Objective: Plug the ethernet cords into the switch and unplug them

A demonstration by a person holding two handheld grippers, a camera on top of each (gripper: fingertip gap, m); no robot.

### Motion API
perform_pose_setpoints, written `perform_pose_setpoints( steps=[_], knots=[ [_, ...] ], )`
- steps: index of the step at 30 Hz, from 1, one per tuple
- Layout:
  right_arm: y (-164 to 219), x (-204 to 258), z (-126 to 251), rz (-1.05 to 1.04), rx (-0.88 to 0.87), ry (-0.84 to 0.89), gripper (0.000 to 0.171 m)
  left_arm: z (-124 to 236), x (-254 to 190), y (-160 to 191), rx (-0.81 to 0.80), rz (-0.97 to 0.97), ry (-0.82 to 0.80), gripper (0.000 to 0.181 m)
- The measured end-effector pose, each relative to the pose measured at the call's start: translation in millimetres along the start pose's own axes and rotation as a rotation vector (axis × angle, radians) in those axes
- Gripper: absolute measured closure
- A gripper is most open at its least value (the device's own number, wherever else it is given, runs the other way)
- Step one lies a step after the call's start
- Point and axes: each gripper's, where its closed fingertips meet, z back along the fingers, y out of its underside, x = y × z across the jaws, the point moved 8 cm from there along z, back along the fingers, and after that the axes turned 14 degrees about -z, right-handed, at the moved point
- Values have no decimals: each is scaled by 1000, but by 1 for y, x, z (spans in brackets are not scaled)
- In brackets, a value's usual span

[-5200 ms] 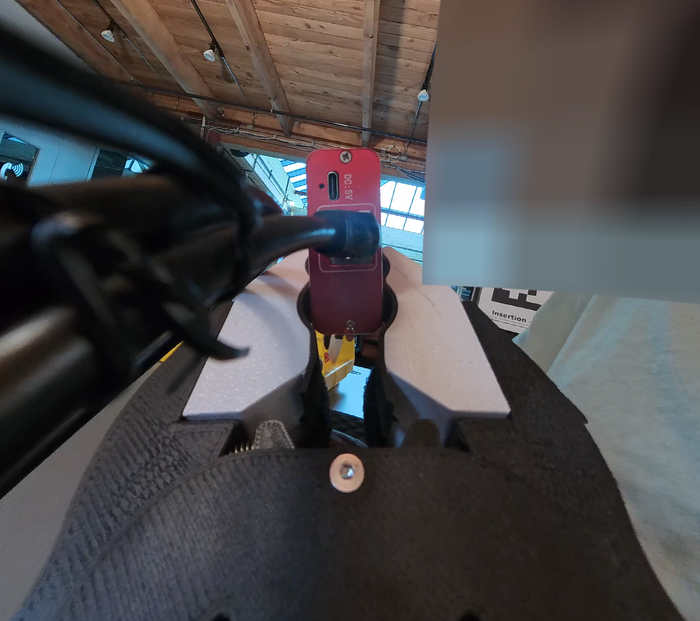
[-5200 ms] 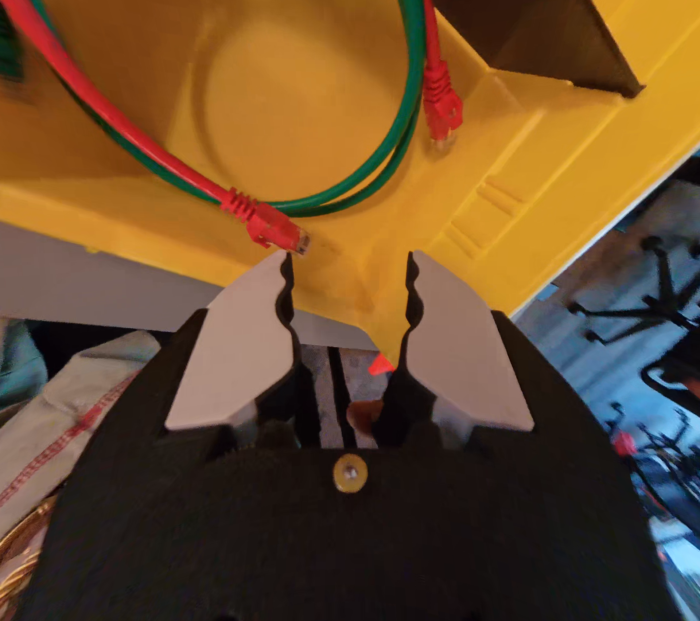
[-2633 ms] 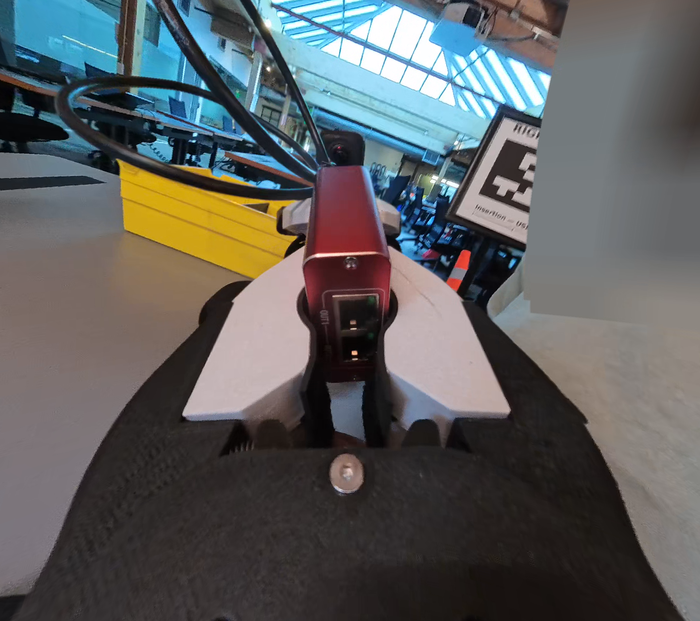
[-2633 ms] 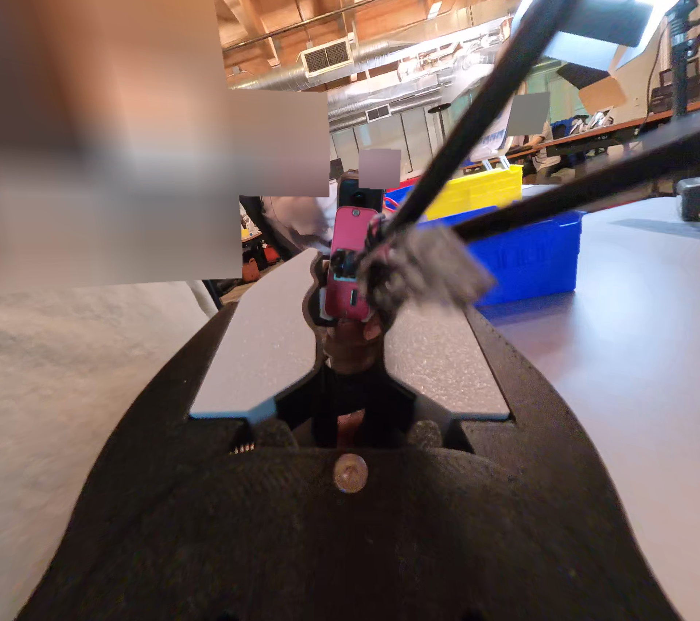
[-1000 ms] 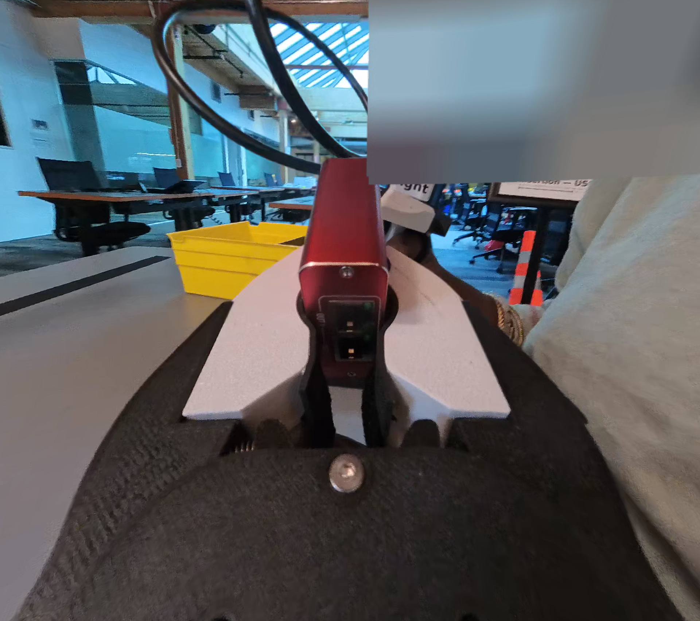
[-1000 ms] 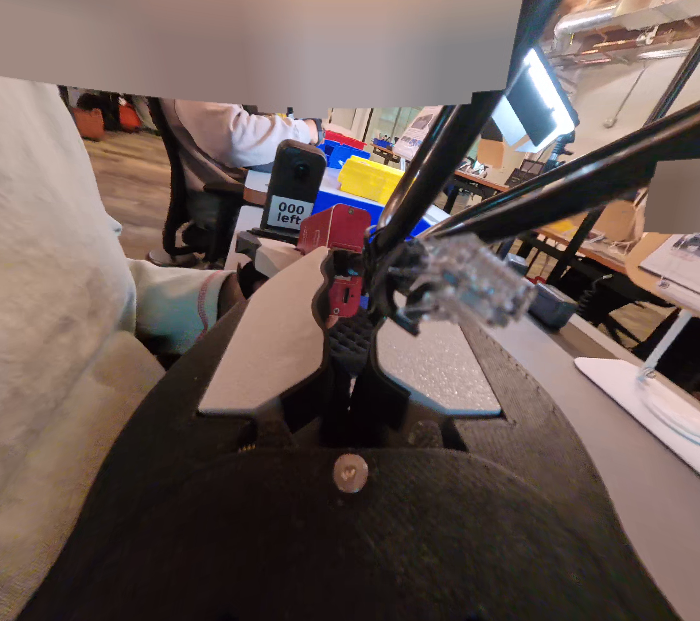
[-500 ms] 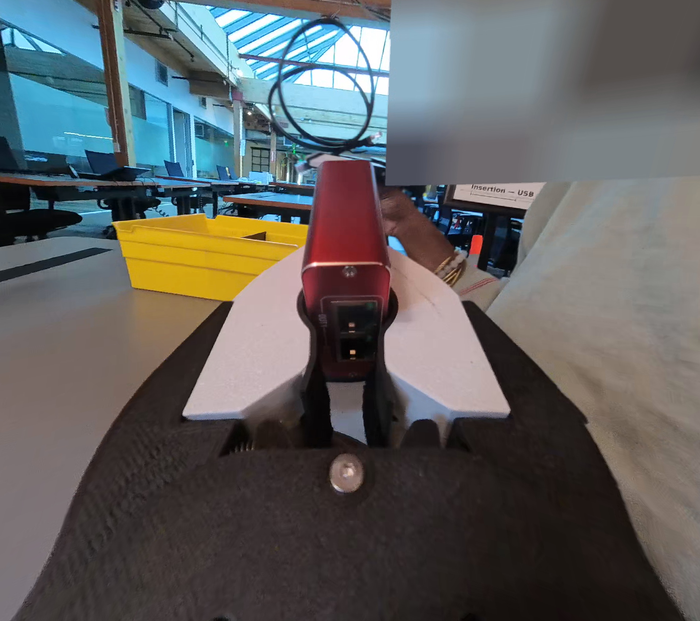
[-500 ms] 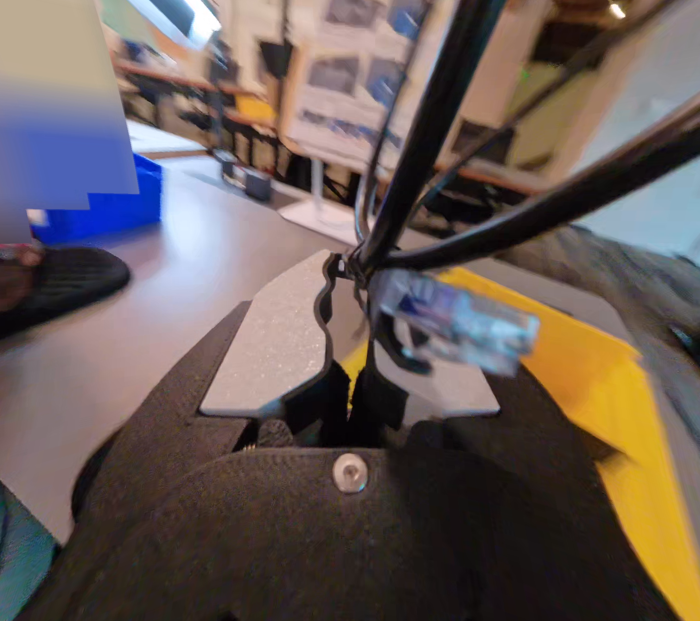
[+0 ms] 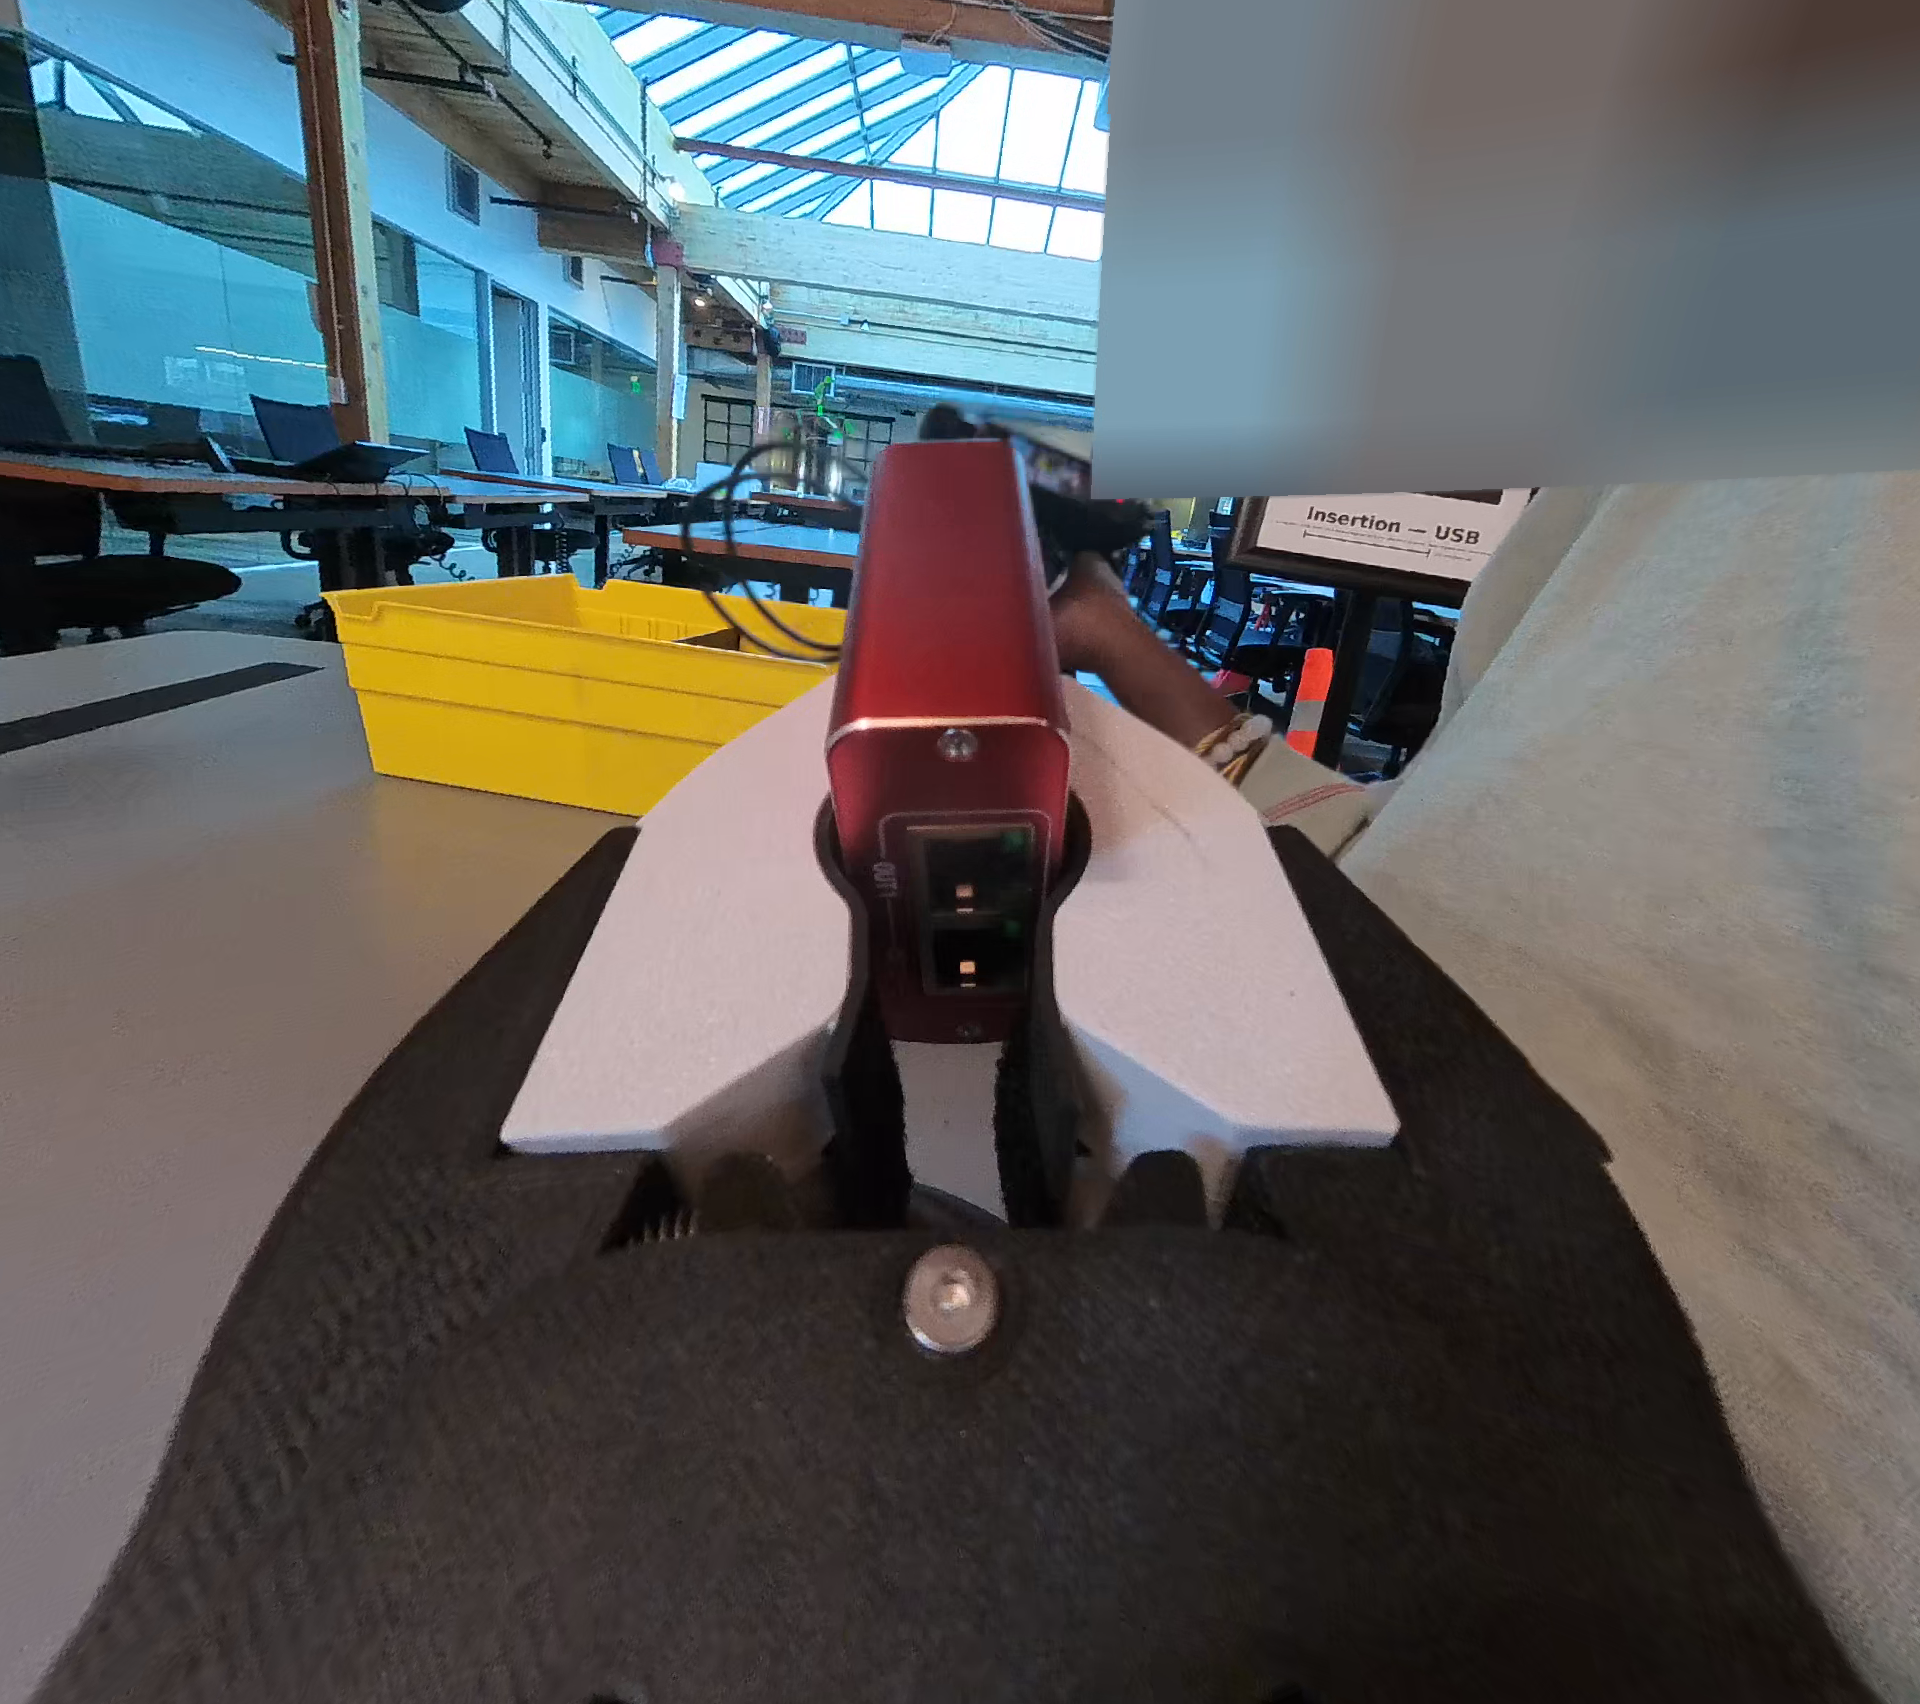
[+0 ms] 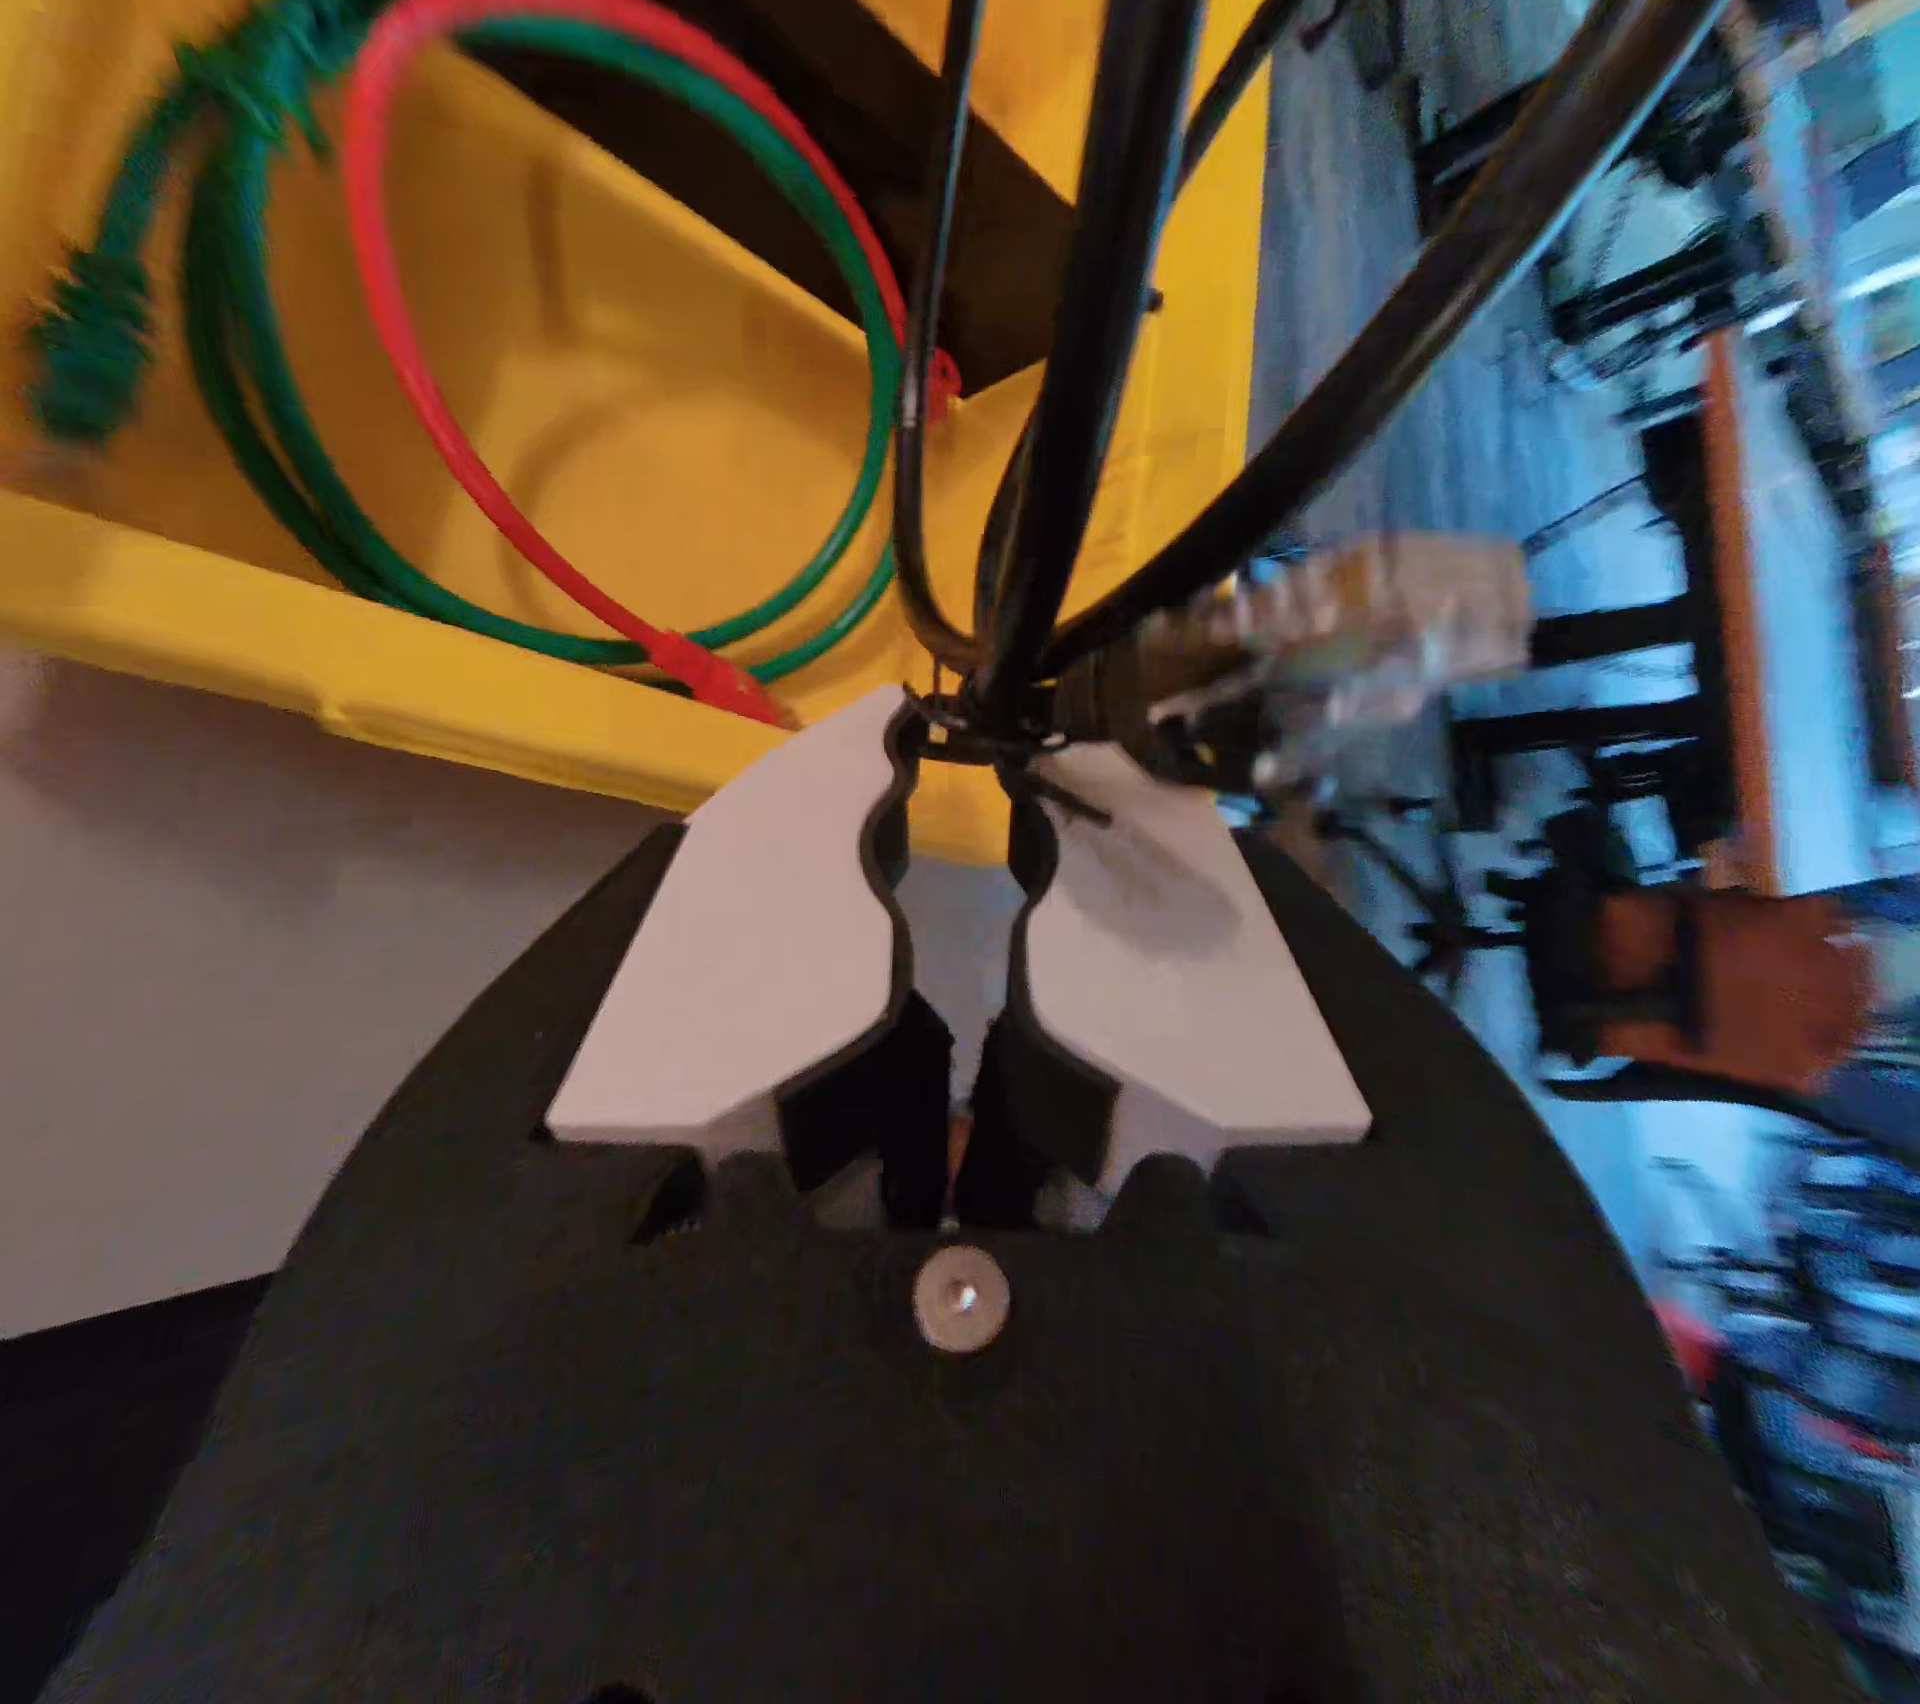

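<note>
Wooden beams and a skylight are spanning the big open office behind a grey table, with rows of desks and chairs standing far back. At the near edge of the left wrist view the left gripper is pointing level across the table, its two white fingers pressing in on both sides of a red switch and gripping it. That switch is a slim red metal box with rounded corners, lying lengthwise between the fingers with its near end facing the camera, where two stacked black sockets are showing, both with nothing plugged in. Beyond it, to the far left, a yellow bin is sitting on the table, and a person's hand with beaded bracelets is reaching out just right of the switch. The right gripper is tilting down over the near corner of the bin, its fingers standing slightly apart along their length while the tips are pinching a black cord at a tied bundle. Loops of that cord are fanning up and away, and its clear plug is sticking out to the right, blurred. Inside the bin a green cord and a red cord are lying coiled together on the yellow floor, the red plug pointing toward the near wall, and a dark divider is crossing the bin farther back.
</note>
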Motion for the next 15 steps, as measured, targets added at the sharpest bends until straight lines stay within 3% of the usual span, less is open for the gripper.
perform_pose_setpoints(
  steps=[4,8,11,15],
  knots=[
    [5,11,-14,205,36,2,140,1,1,-1,-10,12,1,153],
    [2,4,0,21,-117,-195,125,1,1,0,-6,17,5,152],
    [1,-8,9,-148,-244,-292,129,0,0,0,3,15,9,152],
    [6,-7,13,-163,-221,-386,145,0,0,1,11,10,6,153]
  ],
)
